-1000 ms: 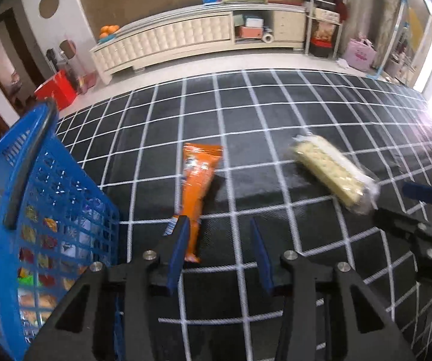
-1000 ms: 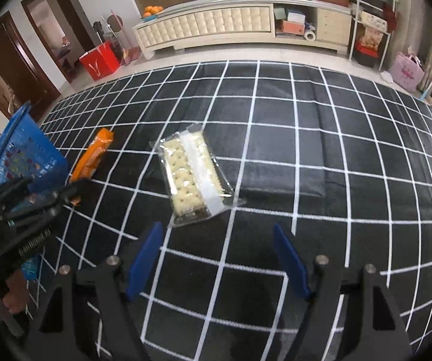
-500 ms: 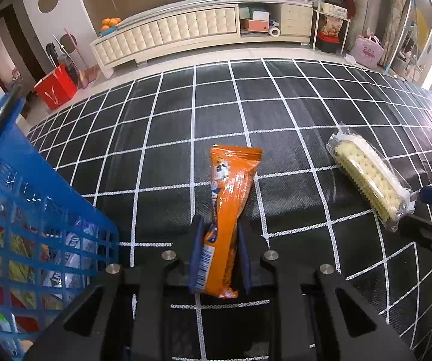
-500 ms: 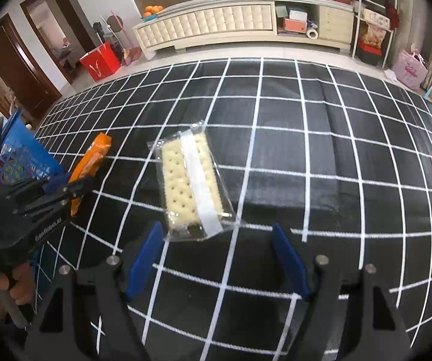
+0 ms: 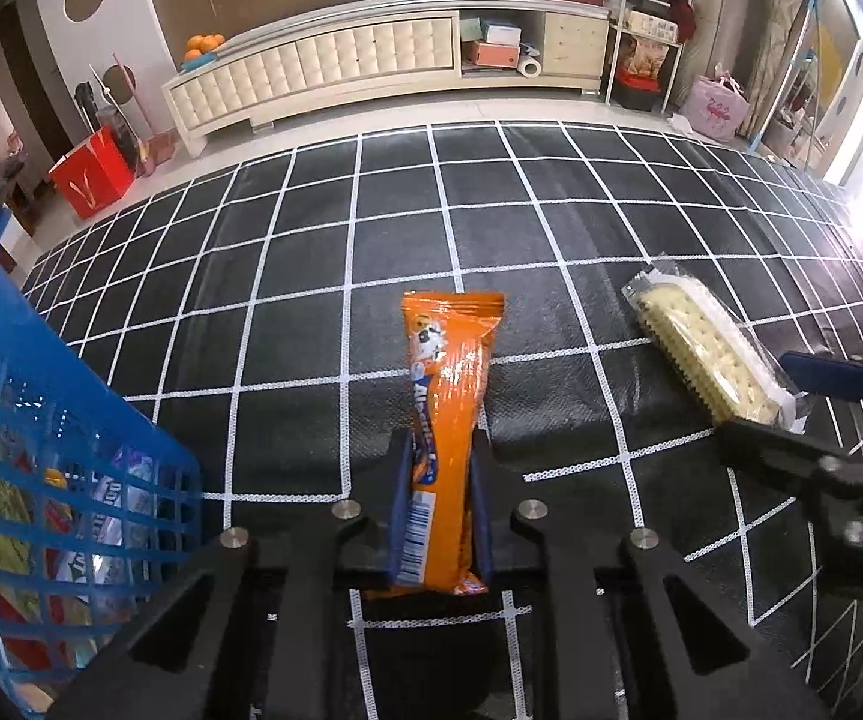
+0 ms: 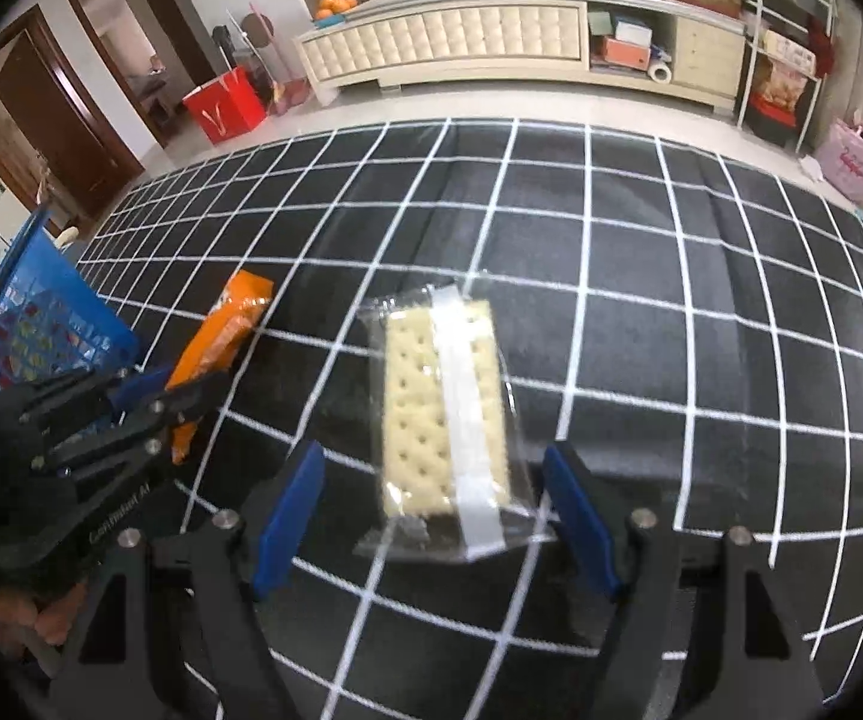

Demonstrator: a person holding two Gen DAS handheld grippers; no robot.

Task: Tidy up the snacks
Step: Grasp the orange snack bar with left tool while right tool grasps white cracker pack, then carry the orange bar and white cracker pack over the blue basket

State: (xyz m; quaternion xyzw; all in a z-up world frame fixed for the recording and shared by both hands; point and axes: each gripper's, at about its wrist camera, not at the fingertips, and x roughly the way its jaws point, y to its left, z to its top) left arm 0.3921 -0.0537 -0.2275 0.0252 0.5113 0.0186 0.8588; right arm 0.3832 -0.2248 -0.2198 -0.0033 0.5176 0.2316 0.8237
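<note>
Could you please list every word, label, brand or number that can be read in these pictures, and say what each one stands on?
"Continuient AI", roughly; blurred, uncertain: side of the left gripper body, right wrist view.
"DA", cut off at the frame edge: right gripper body.
Brand lettering and barcode on the orange snack packet: too distorted to read.
Wrappers inside the blue basket: too blurred.
Cracker pack: no text visible.

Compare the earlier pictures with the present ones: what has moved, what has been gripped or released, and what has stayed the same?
The left gripper came forward over the orange snack packet and closed on its near end. The right gripper advanced until the cracker pack lies between its open fingers, not yet gripped. Both packs, the blue basket and the black grid mat stayed put.
</note>
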